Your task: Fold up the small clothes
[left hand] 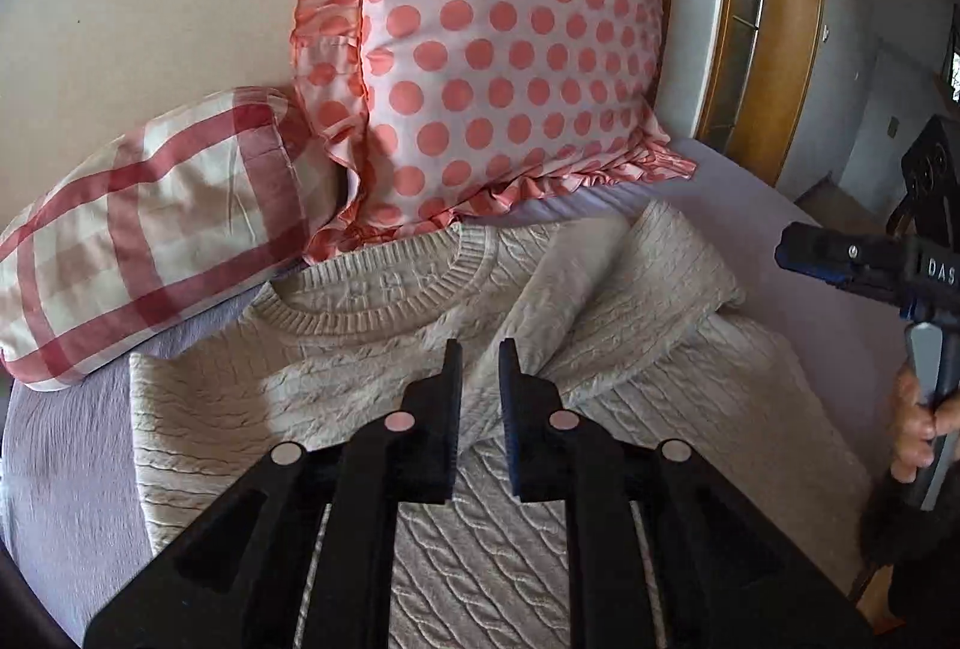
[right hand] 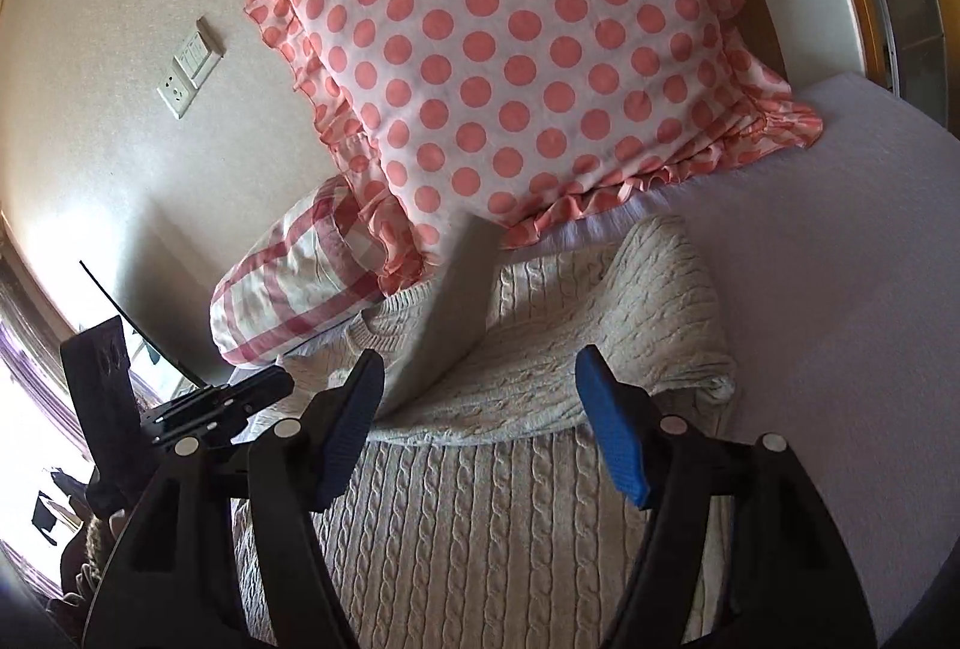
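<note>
While the left gripper (left hand: 480,355) hangs low at the bottom centre of its frame with its black fingers parted by a narrow gap and pinching nothing, the cream cable-knit sweater (left hand: 372,385) lies spread beneath it on the lilac bedsheet (left hand: 66,469), one sleeve (left hand: 606,283) folded across the chest right of centre. In the right wrist view the right gripper (right hand: 480,367) has its blue-padded fingers spread wide above the sweater (right hand: 480,499). Beyond, a red-checked pillow (left hand: 144,229) and a pink polka-dot pillow (left hand: 498,43) lean against the wall.
</note>
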A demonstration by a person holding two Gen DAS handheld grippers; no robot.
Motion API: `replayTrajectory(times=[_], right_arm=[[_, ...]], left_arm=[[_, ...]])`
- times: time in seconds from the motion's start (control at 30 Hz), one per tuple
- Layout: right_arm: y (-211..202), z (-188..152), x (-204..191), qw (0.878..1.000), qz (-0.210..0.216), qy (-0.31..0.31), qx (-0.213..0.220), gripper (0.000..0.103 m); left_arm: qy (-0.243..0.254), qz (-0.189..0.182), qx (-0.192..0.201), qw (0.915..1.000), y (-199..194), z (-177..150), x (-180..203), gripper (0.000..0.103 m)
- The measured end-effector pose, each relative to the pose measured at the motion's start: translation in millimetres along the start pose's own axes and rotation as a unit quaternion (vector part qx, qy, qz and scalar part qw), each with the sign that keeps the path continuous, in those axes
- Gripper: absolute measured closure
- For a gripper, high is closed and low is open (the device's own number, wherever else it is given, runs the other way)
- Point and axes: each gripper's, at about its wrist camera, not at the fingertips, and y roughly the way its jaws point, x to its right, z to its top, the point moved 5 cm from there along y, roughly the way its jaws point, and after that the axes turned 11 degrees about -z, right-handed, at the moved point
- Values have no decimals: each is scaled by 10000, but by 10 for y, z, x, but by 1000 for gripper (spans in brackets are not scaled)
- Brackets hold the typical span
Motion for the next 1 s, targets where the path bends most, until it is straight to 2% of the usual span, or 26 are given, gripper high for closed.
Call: replayTrajectory(times=[0.03,0.1,0.13,0.27,0.47,0.53,0.57,0.63,0.73,0.8,0.87,0.93,1.0], right_arm=[[35,1,14,10000,-15,-24,-69,47],[168,18,29,9996,-102,-62,-274,54],[255,28,35,9992,-117,-33,-392,58],[723,120,89,9948,-180,312,-950,62],[1312,166,236,9834,-1167,550,-1276,66],[1411,128,270,9818,-1195,660,-1321,66],[1423,125,257,9833,-1202,598,-1227,69],[1432,126,200,9879,-960,456,-1125,93],[1164,217,174,9940,-728,506,-635,93],[897,269,193,9961,-617,558,-295,93],[705,248,277,9952,-744,633,-95,93],[668,162,376,9927,-1089,492,-169,93],[672,24,460,9902,-1204,496,-500,92]], left_arm=[[-47,129,31,9999,-71,-84,-65,75],[-215,347,79,9991,-267,-256,-253,65],[-296,440,77,9986,-374,-360,-344,65],[-726,772,-13,9944,-786,-727,-696,56],[-1514,771,-29,9855,-1174,-1257,-948,50],[-1630,756,-59,9837,-1212,-1361,-982,48],[-1652,751,-73,9834,-1212,-1393,-985,47],[-1680,703,-95,9832,-1187,-1420,-990,44],[-1783,597,-111,9821,-1161,-1431,-999,44],[-1821,504,-78,9820,-1169,-1444,-989,39],[-1836,492,-74,9817,-1182,-1481,-984,37],[-1904,418,-88,9808,-1197,-1535,-983,37],[-2035,301,-108,9785,-1220,-1602,-984,37]])
